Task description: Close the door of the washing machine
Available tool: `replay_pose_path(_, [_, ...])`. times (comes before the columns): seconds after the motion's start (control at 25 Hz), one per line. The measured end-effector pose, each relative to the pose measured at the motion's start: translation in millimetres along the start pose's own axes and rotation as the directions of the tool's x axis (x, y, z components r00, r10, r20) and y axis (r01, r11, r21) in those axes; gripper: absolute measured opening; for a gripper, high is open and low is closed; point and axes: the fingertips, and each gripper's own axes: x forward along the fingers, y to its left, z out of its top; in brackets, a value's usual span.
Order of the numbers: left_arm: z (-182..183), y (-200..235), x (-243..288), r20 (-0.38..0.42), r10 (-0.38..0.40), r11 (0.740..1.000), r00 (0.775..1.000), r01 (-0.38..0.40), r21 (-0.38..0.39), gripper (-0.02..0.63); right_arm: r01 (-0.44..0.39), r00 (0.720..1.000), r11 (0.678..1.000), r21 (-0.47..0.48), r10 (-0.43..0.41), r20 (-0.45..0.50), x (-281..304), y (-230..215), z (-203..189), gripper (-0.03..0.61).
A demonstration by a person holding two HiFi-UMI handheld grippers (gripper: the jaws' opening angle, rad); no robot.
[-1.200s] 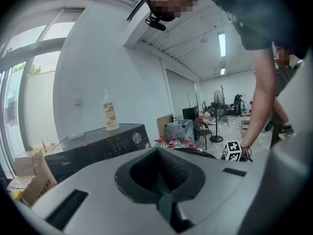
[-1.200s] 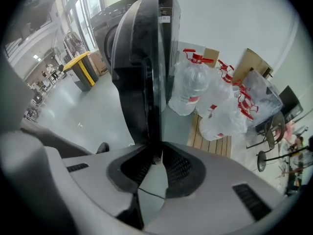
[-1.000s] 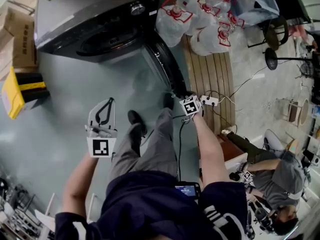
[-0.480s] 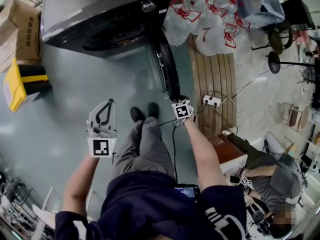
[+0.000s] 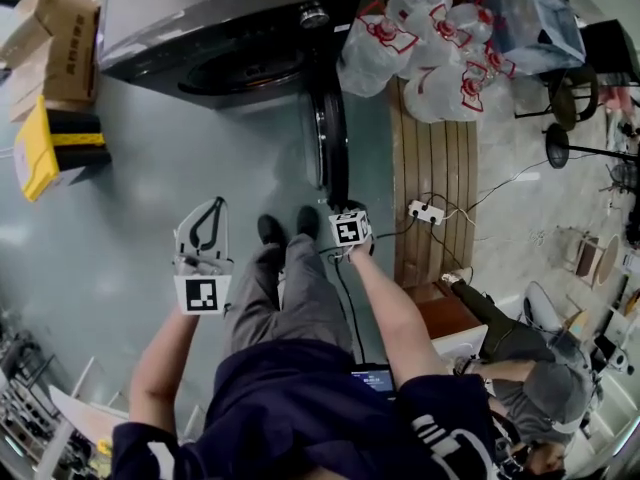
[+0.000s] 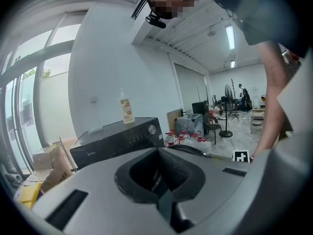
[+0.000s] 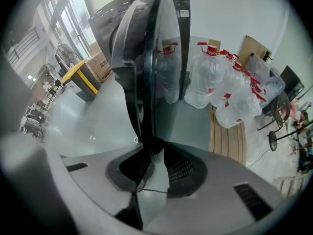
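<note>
Round dark glass-fronted washing machine door [image 7: 146, 58]: stiff, hinged, probably heavy. Its outer rim sits between the right claw [image 7: 154, 153] pads, gripped, jaws just eased wider. Best hold: that rim. Left claw [image 5: 215, 204] clenched empty, door well off its right.

- My left gripper [image 5: 217, 204], a white two-jaw tool with a marker cube, sits out ahead of my bare left forearm [image 5: 160, 358], tipped slightly down. Its jaws are together and hold nothing.
- My matching right gripper [image 7: 156, 154] points steeply down from my outstretched right forearm [image 5: 388, 313]. Its jaws pinch the dark rim of the round glass door [image 7: 146, 82].
</note>
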Motion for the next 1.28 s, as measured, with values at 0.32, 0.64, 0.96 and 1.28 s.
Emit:
replay_pose_path(0.32, [-21.6, 29.9, -29.8, -0.006, 0.014, 1.000, 1.000, -0.014, -0.019, 0.023, -0.017, 1.000, 0.998, 0.067, 0.018, -0.007, 7.2, 45.1, 12.3, 0.106])
replay_pose_path(0.64, [-50.2, 77.2, -63.0, -0.004, -0.041, 0.998, 0.999, 0.042, 0.049, 0.023, -0.017, 1.000, 0.985, 0.173, 0.018, -0.006, 21.5, 108.7, 30.6, 0.112])
replay_pose_path(0.96, [-75.1, 129.2, -98.4, -0.002, -0.043, 0.994, 0.999, 0.043, 0.097, 0.023, 0.018, 1.000, 0.966, 0.257, -0.021, 0.009, 34.5, 157.9, 59.9, 0.115])
replay_pose_path(1.28, [-101.2, 176.4, -126.1, 0.026, 0.022, 0.997, 0.999, -0.020, -0.068, 0.023, 0.029, 0.999, 0.937, 0.347, -0.037, 0.014, 46.0, 202.5, 86.9, 0.117])
